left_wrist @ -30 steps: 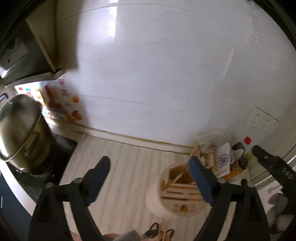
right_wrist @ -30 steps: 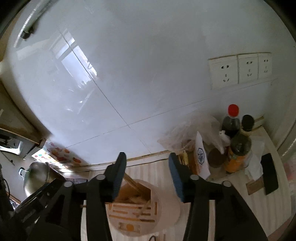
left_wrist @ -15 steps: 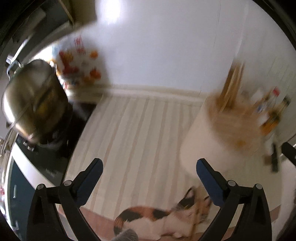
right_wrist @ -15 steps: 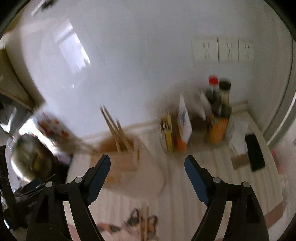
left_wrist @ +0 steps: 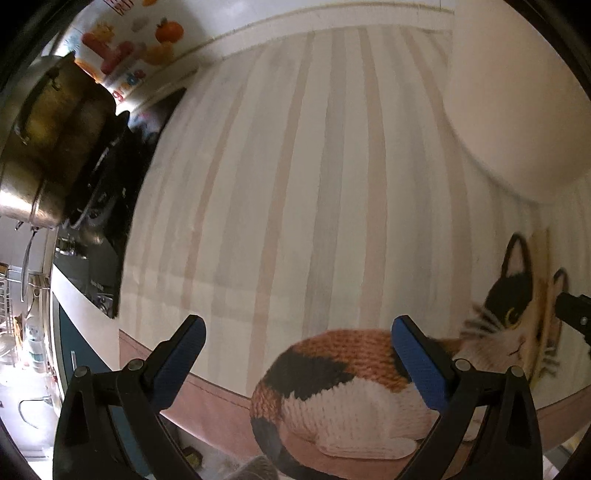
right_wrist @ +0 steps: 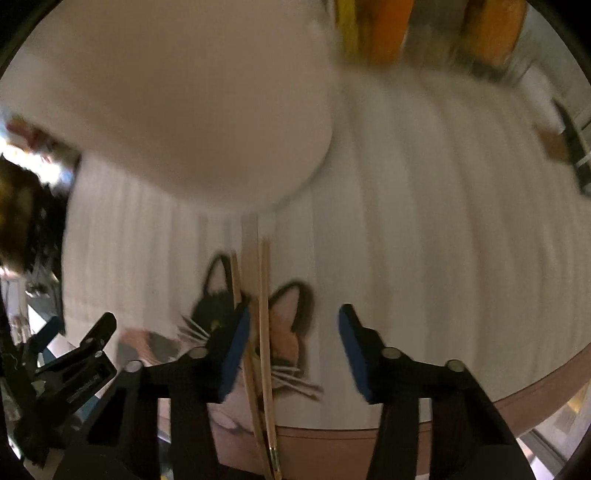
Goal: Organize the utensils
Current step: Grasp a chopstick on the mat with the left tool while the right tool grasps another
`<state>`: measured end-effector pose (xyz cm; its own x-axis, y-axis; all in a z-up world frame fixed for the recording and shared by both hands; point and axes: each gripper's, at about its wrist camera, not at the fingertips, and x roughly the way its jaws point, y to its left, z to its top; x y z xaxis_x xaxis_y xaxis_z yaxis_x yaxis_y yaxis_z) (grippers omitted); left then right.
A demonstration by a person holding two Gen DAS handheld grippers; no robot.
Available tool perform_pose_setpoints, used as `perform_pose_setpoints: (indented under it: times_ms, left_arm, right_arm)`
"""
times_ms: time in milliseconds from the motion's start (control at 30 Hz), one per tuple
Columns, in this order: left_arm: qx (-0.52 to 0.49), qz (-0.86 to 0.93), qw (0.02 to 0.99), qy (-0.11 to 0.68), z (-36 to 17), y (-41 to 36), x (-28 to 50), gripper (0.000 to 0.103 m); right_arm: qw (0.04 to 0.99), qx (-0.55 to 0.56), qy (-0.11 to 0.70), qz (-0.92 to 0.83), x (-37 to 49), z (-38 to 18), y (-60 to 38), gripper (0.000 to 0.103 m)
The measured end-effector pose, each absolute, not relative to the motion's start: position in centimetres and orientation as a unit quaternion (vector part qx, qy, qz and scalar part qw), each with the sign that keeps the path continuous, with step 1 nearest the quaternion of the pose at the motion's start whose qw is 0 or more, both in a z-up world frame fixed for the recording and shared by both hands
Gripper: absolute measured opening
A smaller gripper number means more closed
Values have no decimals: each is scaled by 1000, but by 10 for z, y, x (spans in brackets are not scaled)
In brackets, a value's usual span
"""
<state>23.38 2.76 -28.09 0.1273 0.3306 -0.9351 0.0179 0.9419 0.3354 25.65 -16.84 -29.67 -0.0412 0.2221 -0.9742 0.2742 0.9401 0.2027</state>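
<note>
Wooden chopsticks lie on the striped cat-print mat, running from the mat's front edge toward the white round utensil holder. My right gripper is open just above the mat, its left finger beside the chopsticks. In the left wrist view the chopsticks lie at the far right over the cat's face, and the holder fills the upper right. My left gripper is open and empty over the mat. The left gripper also shows in the right wrist view.
A steel pot sits on a black cooktop to the left of the mat. Bottles and packets stand blurred behind the holder. A dark flat object lies at the right. The counter's front edge runs just below the mat.
Both grippers have tilted down from facing the wall and moved low over the mat. The holder has shifted to the top of each view, and the chopsticks now lie by the right gripper.
</note>
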Motion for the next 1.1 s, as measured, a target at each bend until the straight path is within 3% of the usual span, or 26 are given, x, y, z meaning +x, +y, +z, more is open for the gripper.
perform_pose_setpoints:
  times_ms: [133,167,200,233,433,800,900,967,1000,1100]
  left_arm:
    - [129,103,737,656,-283,28,232,103]
    - [126,99,738,656,-283,28,232,103]
    - [121,91,739,657,-281,25,232,103]
    - [118,85,741,656,-280,20,231,103]
    - [104,27,744,659,-277,-24,228,103]
    - [110,-61,733,668,-292,-95,223,100]
    - [106,-69,723,680,-300,-100,224,76]
    - [97,-68,713,691,-308,-98,226,54]
    - [86,-72,715,691,-308,-97,226,50]
    - [80,-74,718,687,-305,-94,228,19]
  right_arm:
    - [669,132,732,-9,251,-313,-147,40]
    - [671,110,733,-5,250,-314,-141,31]
    - [675,84,733,-6,249,-314,-135,12]
    - [674,82,734,-1,248,-314,-134,8]
    - [670,35,741,-33,234,-314,-162,6]
    - [658,85,741,-109,197,-311,-263,7]
    - [661,105,735,-112,191,-312,-278,7]
    - [663,111,732,-112,186,-314,-288,7]
    - [663,114,731,-112,183,-314,-291,7]
    - [663,122,730,-113,179,-313,-288,7]
